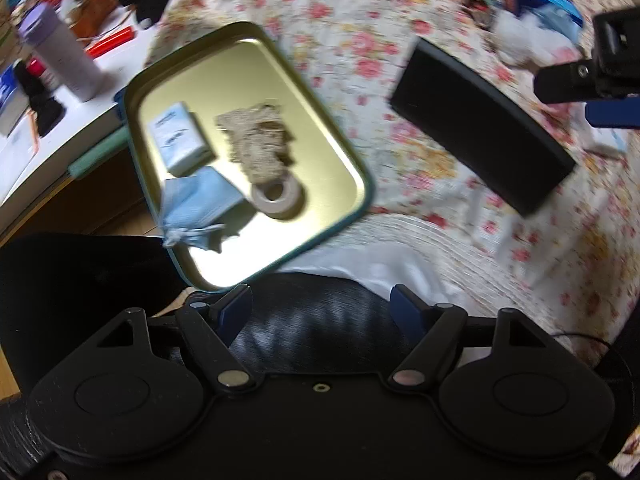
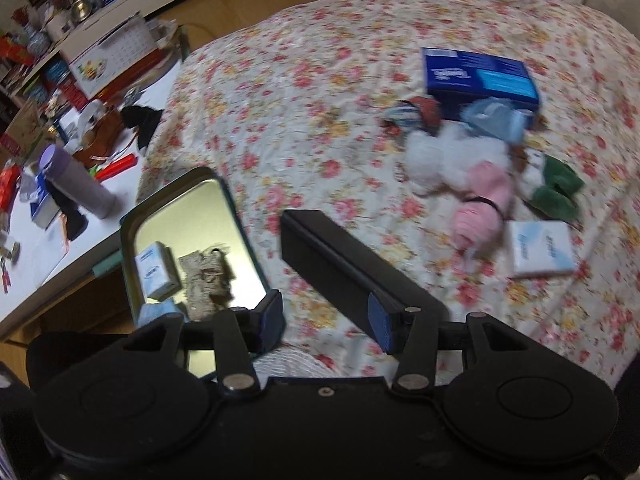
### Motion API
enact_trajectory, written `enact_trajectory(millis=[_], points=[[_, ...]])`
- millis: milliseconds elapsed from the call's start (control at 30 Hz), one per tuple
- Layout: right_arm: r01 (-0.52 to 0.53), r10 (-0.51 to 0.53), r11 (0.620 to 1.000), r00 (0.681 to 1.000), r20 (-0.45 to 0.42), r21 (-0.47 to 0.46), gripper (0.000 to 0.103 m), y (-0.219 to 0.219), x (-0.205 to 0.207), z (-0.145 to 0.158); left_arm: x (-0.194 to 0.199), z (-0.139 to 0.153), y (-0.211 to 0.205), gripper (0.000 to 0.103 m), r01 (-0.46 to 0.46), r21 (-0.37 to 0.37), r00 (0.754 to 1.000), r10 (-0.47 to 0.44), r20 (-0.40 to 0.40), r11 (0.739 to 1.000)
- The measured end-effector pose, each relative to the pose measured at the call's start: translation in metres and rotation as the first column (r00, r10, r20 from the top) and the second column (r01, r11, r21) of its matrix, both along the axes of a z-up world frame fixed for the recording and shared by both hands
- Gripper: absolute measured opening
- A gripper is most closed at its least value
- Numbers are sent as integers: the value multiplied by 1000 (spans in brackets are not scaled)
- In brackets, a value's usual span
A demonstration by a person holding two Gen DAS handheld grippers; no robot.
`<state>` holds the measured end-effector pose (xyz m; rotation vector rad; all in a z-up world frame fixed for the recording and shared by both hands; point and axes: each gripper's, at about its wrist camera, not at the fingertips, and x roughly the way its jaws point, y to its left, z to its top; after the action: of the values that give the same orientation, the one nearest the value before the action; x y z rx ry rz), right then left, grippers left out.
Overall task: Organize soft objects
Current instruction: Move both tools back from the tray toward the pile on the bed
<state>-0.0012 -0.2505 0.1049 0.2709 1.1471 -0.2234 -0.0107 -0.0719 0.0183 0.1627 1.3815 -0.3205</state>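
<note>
A gold tin tray with a teal rim lies at the bed's edge. It holds a tissue packet, a brownish woven cloth, a tape roll and a blue face mask. My left gripper hangs open and empty, just below the tray in the left wrist view. My right gripper is open too, with nothing between its pads. Beyond it lie a white plush, a pink plush, a green soft piece, a tissue packet and a blue mask.
A black flat box lies on the floral bedspread between tray and toys. A blue carton sits behind the toys. A white desk with a grey bottle and clutter stands to the left. Dark clothing is under the left gripper.
</note>
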Motion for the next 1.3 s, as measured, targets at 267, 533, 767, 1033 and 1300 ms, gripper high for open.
enact_trajectory(millis=[267,533,767,1033,1300], points=[[186,-187,981,982,-24,-47,48,-85,-48,-13,-12,11,-45,72,100,3,995,-100,-14,995],[327,-331,943,941,-72,-54,50,-150,-69,-37,-3,30,-83,72,172,7,985,-172,2,985],[373,-378,925,923,-79,-67,64,-179,-60,-53,19,41,-108,72,188,30,982,-189,33,982],[368,-372,927,926,-62,-72,81,-187,-30,-63,53,44,-135,74,187,44,981,-189,42,981],[299,-303,951,951,-56,-71,89,-185,-7,-79,86,47,-164,76,192,47,979,-195,64,980]])
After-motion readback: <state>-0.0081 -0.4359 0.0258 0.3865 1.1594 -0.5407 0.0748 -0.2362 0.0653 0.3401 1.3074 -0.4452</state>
